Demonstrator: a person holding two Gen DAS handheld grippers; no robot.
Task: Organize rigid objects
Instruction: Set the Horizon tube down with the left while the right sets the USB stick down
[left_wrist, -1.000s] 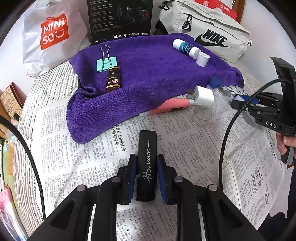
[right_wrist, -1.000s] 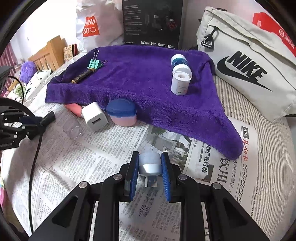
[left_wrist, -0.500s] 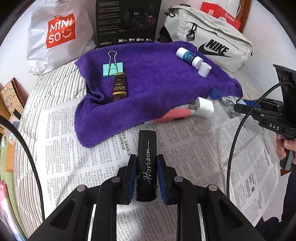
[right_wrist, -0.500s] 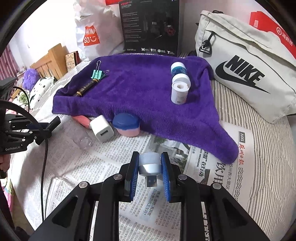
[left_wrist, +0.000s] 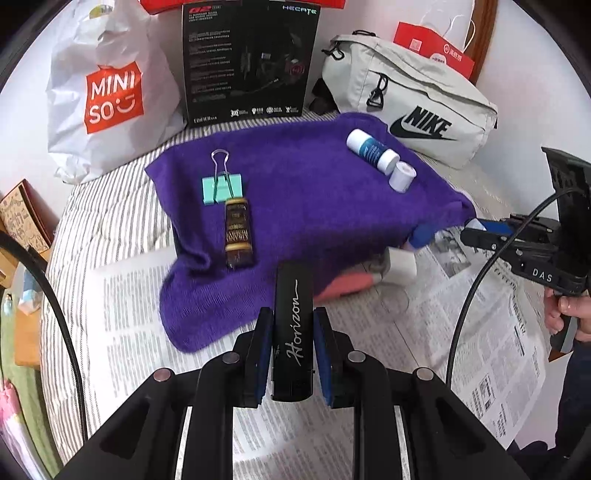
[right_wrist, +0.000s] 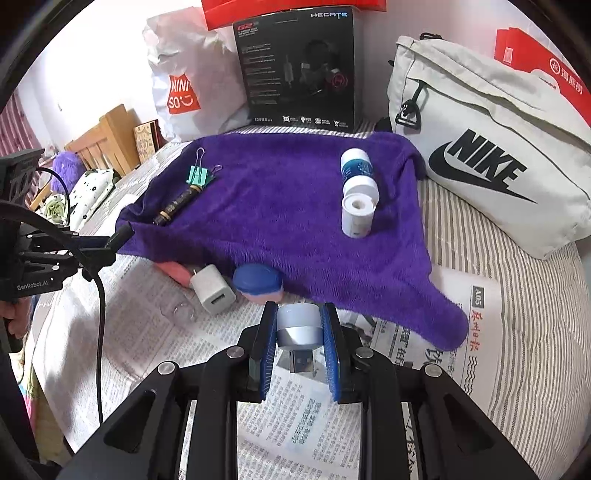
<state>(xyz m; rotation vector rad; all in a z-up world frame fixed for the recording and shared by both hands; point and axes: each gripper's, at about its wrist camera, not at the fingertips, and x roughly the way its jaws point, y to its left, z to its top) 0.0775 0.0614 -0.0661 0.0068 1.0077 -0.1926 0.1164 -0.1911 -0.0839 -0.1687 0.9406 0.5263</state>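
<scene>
My left gripper (left_wrist: 293, 326) is shut on a black bar marked "Horizon" (left_wrist: 293, 332), held above the near edge of the purple towel (left_wrist: 303, 206). My right gripper (right_wrist: 299, 332) is shut on a small silver-white USB device (right_wrist: 298, 326), held above the newspaper (right_wrist: 295, 417) by the towel's front edge (right_wrist: 369, 280). On the towel lie a teal binder clip (left_wrist: 221, 187), a brown-gold tube (left_wrist: 238, 236), a blue-white bottle (left_wrist: 371, 150) and a white roll (left_wrist: 402, 176). A white charger (right_wrist: 213, 288), a blue-lidded pink jar (right_wrist: 258, 281), a pink item (right_wrist: 173, 271) and a clear cup (right_wrist: 179, 312) sit on the newspaper.
Behind the towel stand a Miniso bag (left_wrist: 107, 96), a black headset box (left_wrist: 247, 62) and a grey Nike bag (left_wrist: 406, 107). A red bag (left_wrist: 432, 48) is at the back right. The striped bedding (right_wrist: 535, 332) runs out to the right. Wooden furniture (right_wrist: 107, 144) is on the left.
Both grippers have risen and moved forward toward the towel, each still holding its object. The left gripper's black bar now overlaps the towel's near edge.
</scene>
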